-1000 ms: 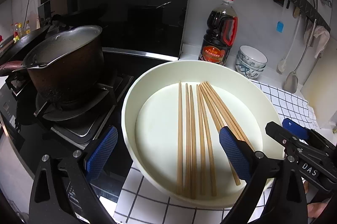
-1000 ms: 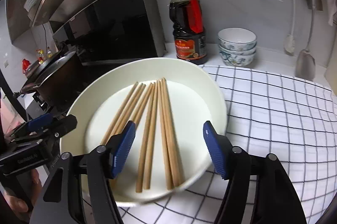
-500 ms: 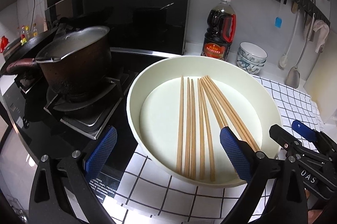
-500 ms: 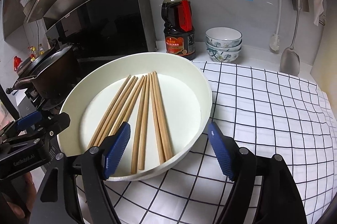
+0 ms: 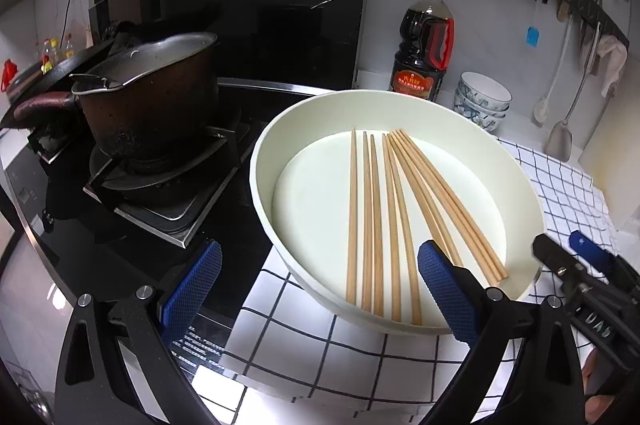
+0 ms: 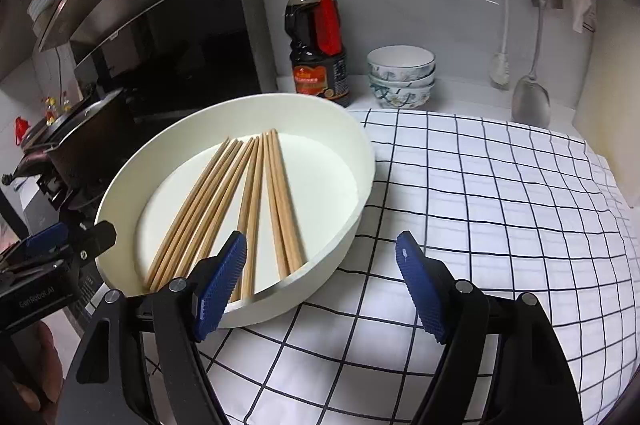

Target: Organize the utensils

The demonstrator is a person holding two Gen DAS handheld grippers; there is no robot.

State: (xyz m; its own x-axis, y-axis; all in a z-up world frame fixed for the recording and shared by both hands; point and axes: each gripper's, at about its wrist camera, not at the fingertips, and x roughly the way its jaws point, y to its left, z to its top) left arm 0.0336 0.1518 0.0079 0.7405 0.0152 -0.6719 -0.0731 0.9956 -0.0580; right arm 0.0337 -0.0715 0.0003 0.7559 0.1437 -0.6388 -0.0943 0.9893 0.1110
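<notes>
- The wooden chopsticks (image 5: 394, 221) lie loose and fanned on the flat floor of a round white basin (image 5: 264, 161); their near ends rest by its near wall.
- The basin sits on a white checked cloth (image 6: 500, 193), its left rim reaching over the edge of the black stove top (image 5: 224, 225).
- The left gripper (image 5: 320, 285) hovers in front of the basin's near rim, fingers spread wide, nothing between them.
- The right gripper (image 6: 320, 285) hovers at the basin's near right edge, jaws wide apart and empty, gripping nothing.
- Right of the basin the cloth lies bare and open.
- On the left a dark pot (image 5: 152, 97) stands on the burner, near the basin but apart.
- Behind the basin a sauce bottle (image 6: 318, 37) and stacked bowls (image 6: 401, 77) stand against the wall.
</notes>
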